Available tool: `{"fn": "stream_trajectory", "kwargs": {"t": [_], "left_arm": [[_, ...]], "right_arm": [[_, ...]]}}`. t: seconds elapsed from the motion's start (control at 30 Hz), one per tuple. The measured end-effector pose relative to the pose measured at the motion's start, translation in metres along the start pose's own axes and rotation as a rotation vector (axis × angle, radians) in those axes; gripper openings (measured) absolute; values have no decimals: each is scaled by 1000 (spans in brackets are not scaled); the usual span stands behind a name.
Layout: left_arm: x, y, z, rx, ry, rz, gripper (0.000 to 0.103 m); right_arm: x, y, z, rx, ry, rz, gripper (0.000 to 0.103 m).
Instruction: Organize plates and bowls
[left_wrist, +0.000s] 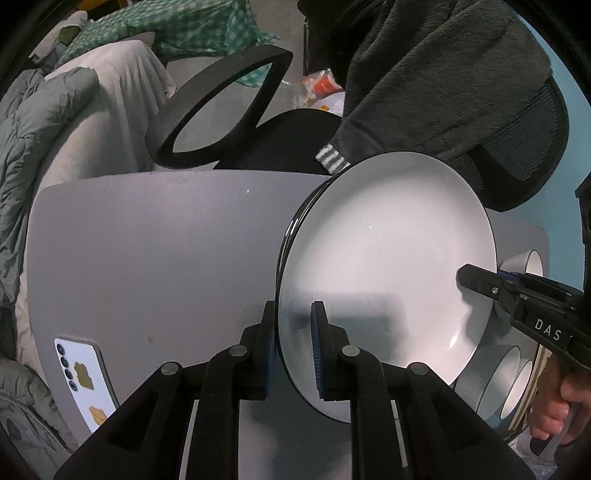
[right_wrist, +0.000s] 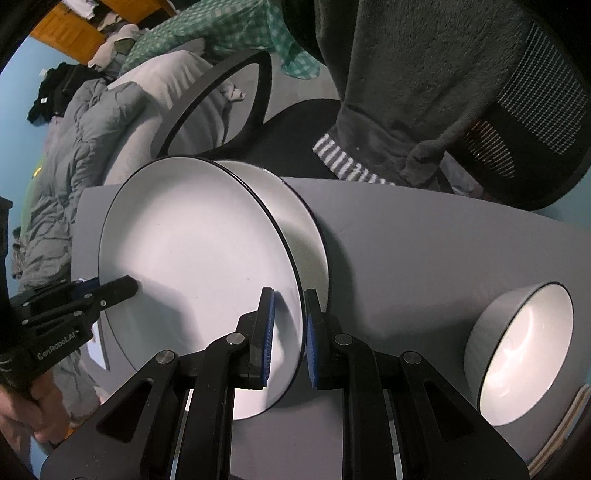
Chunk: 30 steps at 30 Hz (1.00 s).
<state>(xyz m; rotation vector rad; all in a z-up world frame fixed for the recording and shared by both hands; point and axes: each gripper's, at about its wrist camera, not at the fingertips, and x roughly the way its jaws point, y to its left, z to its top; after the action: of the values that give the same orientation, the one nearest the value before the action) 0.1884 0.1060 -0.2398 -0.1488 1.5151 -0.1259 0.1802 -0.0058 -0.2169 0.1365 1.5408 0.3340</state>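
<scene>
Blue-padded fingers (left_wrist: 317, 343) of the left gripper (left_wrist: 294, 343) are pinching one edge of the upper plate (left_wrist: 388, 258), while the right gripper (right_wrist: 289, 332) is pinching the opposite edge. That plate is tilting above a second plate (right_wrist: 295, 225) lying on the grey surface (left_wrist: 166, 258). A white bowl (right_wrist: 524, 350) is sitting on the surface beside the plates, and a phone (left_wrist: 85, 376) is lying at the surface's edge.
</scene>
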Motion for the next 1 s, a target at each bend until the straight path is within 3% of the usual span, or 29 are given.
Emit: {"fn": "stream_trajectory", "kwargs": {"t": [0.6, 0.67, 0.73, 0.9, 1.0], "left_arm": [[6, -3, 4, -23, 25, 38, 17], [6, -4, 3, -22, 16, 44, 18], [4, -6, 2, -9, 7, 45, 25], [-2, -10, -1, 11, -16, 49, 27], [-7, -10, -5, 8, -27, 42, 29]], "right_arm": [[10, 0, 8, 8, 33, -35, 17], [9, 3, 8, 2, 38, -38, 20], [8, 5, 10, -3, 41, -42, 25], [0, 8, 11, -5, 31, -57, 33], [-6, 8, 11, -10, 12, -115, 46]]}}
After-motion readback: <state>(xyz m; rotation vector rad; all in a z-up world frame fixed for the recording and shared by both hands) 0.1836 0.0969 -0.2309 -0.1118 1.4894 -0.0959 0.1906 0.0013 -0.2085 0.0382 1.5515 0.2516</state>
